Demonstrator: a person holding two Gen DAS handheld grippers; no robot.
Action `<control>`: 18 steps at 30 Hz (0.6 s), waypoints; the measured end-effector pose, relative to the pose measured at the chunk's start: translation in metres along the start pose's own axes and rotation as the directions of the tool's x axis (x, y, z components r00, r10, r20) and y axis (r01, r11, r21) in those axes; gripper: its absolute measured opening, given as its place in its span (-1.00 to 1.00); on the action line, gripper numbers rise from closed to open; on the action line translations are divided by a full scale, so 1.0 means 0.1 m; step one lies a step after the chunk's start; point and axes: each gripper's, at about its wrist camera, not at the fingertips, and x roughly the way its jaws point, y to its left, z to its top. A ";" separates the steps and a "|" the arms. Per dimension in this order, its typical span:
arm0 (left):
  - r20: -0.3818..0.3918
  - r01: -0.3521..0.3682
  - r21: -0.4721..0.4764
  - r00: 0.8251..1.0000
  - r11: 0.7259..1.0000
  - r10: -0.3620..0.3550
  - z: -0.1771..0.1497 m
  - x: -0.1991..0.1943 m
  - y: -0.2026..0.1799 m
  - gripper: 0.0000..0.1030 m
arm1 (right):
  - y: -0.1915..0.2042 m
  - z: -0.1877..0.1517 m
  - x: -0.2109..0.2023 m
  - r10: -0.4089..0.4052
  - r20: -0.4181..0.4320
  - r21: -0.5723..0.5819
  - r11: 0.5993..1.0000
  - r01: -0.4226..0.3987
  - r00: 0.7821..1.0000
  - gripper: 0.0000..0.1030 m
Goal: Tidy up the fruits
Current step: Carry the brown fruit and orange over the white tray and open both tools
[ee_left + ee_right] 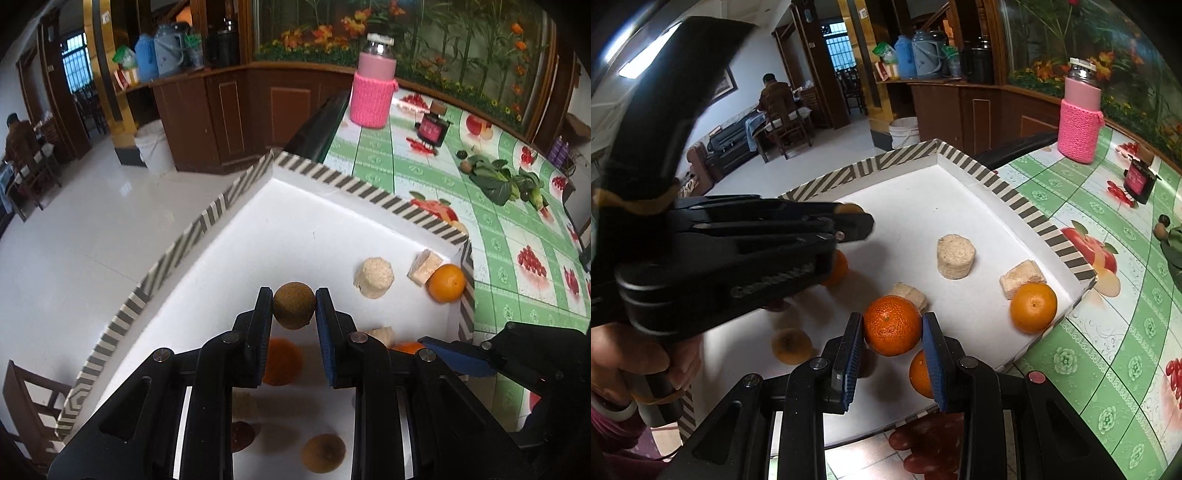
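I have the left gripper (pixel 294 308) clamped on a brown round fruit (pixel 294 305), held above the white floor of the tray (pixel 288 236), roughly mid-tray toward its near side. My right gripper (pixel 893 334) is clamped on a deep orange mandarin (pixel 892 325), also lifted over the tray near its front edge. The tray's striped rim (pixel 369 190) runs around the far corner and both long sides; the far half of the floor is bare, so that is where I have room. Toward the right edge of the tray sit a round beige cake (pixel 373 277), a pale wedge-shaped block (pixel 424 266) and a lighter orange (pixel 447 283) that touches the block and sits against the rim. Another beige block (pixel 910 293) lies just behind my mandarin, and a further orange (pixel 921 373) is half hidden behind my right finger. From the right wrist view the left tool crosses the tray's left half and covers most of an orange (pixel 839 268) beneath it; a brown fruit (pixel 791 345) below it is blurred. Beyond the tray, on the green tablecloth (pixel 491 236), stand a pink sleeved bottle (pixel 373 88), a small dark box (pixel 434 129) and some leafy greens (pixel 498 179), well apart from the tray. The things under my left fingers are blurred, so I cannot tell them apart.
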 end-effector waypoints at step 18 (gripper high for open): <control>0.038 -0.046 -0.070 0.998 0.996 0.048 -0.06 -0.12 0.13 0.17 | 0.06 -0.14 -0.23 -0.007 0.044 -0.013 1.000 0.008 0.999 -0.37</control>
